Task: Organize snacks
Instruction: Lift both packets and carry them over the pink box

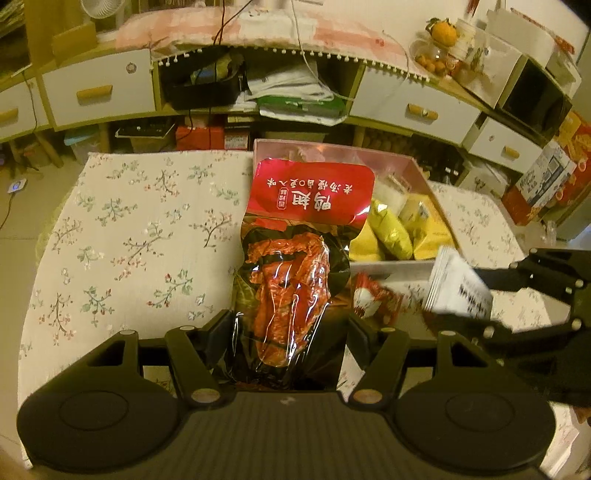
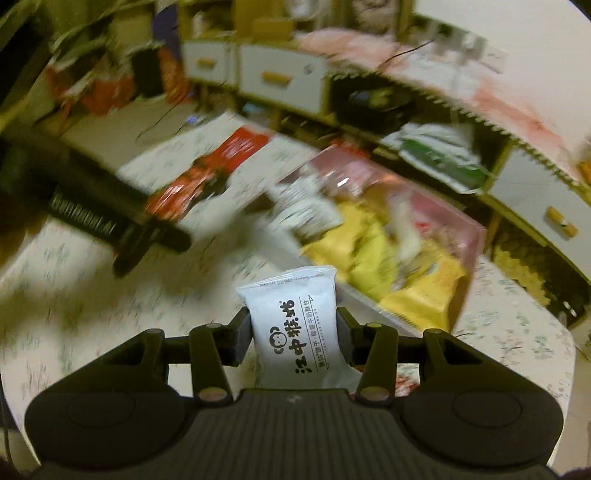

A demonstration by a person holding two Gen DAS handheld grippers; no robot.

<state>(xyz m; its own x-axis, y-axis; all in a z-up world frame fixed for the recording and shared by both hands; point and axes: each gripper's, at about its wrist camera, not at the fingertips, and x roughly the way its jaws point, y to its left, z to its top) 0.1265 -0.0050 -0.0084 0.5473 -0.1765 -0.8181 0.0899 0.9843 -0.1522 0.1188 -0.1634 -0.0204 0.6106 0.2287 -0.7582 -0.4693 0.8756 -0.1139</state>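
Red-and-black meat pouch point(image 1: 291, 266) between left tongs; white packet point(image 2: 295, 325), black lettering, between right tongs; beyond, yellow bags point(image 1: 391, 230) in pink box point(image 1: 332, 147); cream floral tablecloth point(image 1: 140, 229).

The white snack packet point(image 2: 295, 325) carries large black Chinese characters reading 江中猴姑, with a round monkey-face logo and a smaller line, 猴姑饼干, beside them. The red meat pouch point(image 1: 295, 254) bears white Chinese lettering, upside down; its big characters appear to read 鸭翅, the smaller line too unclear.

A long low cabinet point(image 1: 258, 107) with white drawers point(image 1: 98, 88) and open shelves, topped by a pink fringed cloth point(image 1: 221, 29), stands behind the floral-clothed table point(image 1: 129, 229) under warm yellowish light.
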